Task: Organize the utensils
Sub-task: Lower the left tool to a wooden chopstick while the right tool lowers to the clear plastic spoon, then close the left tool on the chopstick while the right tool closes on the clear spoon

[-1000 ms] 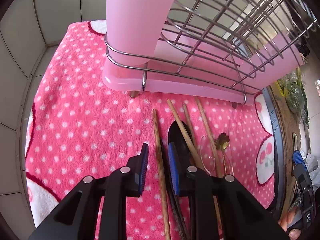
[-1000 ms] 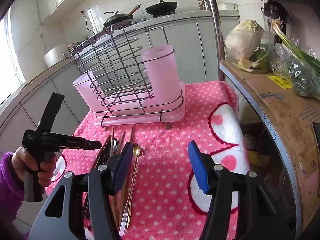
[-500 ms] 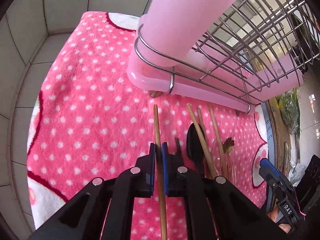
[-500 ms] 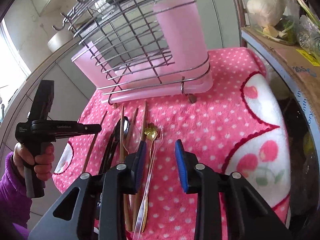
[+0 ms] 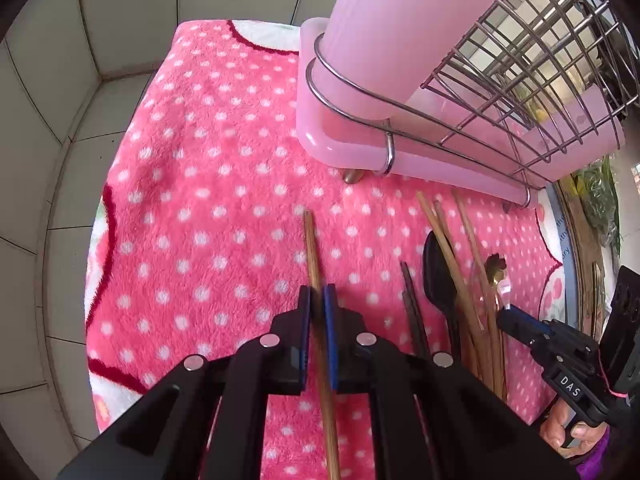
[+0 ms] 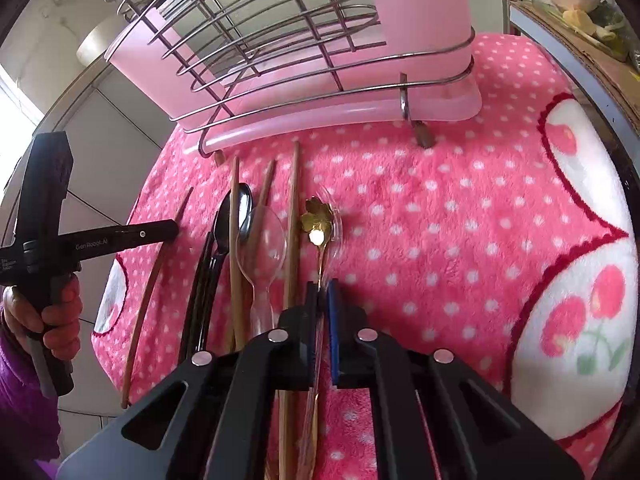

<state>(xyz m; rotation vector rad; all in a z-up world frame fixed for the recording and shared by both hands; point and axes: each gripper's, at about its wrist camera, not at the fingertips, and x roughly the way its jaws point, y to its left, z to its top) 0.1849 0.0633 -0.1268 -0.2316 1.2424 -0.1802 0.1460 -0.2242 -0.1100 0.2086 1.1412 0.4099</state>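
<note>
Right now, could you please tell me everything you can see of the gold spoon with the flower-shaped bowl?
The gold spoon looks like shiny metal, with a small bowl shaped like a petalled flower that catches a bright glint, and a thin, straight handle. It lies flat on the pink polka-dot towel, bowl toward the pink drying rack, at the right end of the row of utensils. A clear plastic spoon seems to lie partly under its bowl. The right gripper has its jaws shut on the handle, just behind the bowl.

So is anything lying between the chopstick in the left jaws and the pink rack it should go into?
Nothing visible. The wooden chopstick lies alone on the spotted towel, and bare towel runs from its tip to the pink rack; the other utensils lie off to its side.
</note>
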